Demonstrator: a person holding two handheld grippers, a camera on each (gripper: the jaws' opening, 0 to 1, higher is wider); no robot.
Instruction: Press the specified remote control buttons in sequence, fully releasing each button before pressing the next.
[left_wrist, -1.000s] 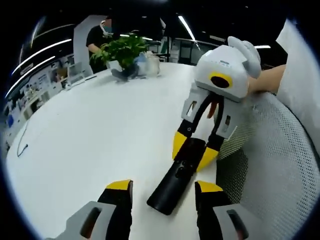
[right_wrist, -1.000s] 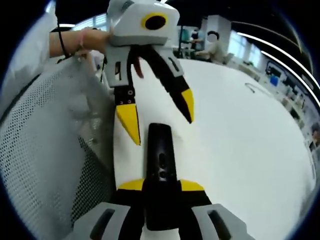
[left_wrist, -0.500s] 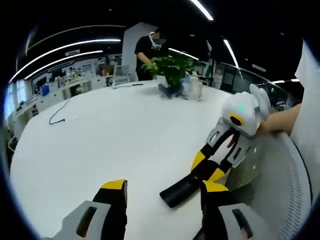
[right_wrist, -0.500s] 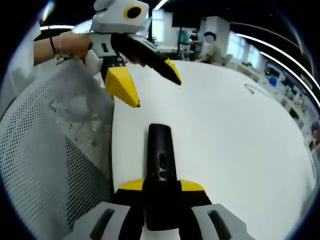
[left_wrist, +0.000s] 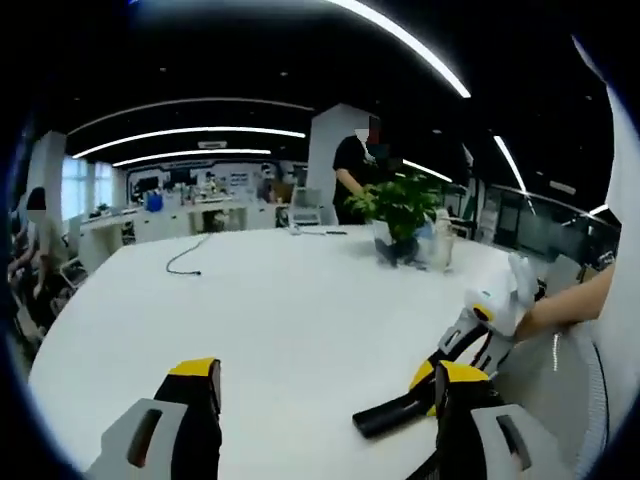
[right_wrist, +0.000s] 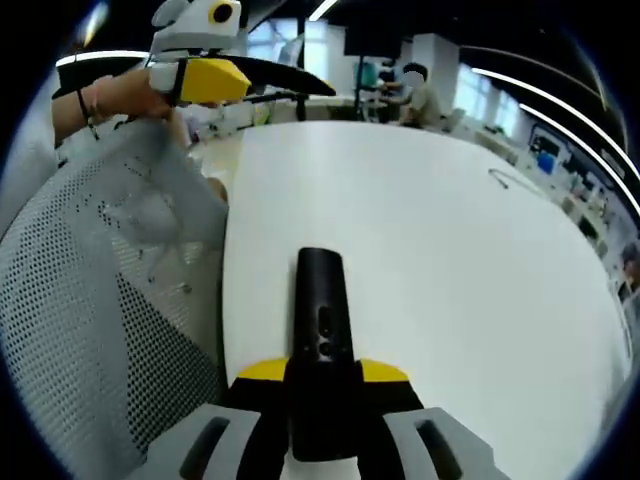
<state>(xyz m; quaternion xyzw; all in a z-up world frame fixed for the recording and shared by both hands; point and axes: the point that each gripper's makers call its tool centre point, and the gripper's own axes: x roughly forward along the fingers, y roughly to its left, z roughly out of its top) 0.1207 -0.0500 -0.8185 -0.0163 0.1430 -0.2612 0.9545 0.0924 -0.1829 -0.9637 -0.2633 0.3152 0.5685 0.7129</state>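
From my right gripper view, the white table (right_wrist: 450, 260) runs wide and bare ahead and off to the right, with its near edge curving down the left side of the picture, right beside a grey mesh chair back (right_wrist: 90, 330). The black remote control (right_wrist: 321, 330) lies close to that edge, pointing away from me along the table. My right gripper (right_wrist: 322, 378) is clamped on the near end of the remote, its yellow-tipped jaws pressed against both sides of it, and the far end lies free on the white top. A thin dark cable (right_wrist: 512, 180) lies well off to the right, near the far rim.

Up in the top left of that same view I see my left gripper (right_wrist: 240, 80) held high above the table by a hand (right_wrist: 115, 95), well clear of the remote and touching nothing.

From my left gripper view, the jaws stand wide apart with nothing between them, and the table stretches broad and open in front. The remote lies low at right, near the table's edge, with the right gripper closed around its far end. Across the table stand a potted plant (left_wrist: 397, 210) and, beyond it, a person in dark clothes (left_wrist: 355, 175); a cable (left_wrist: 185, 260) trails near the far left rim
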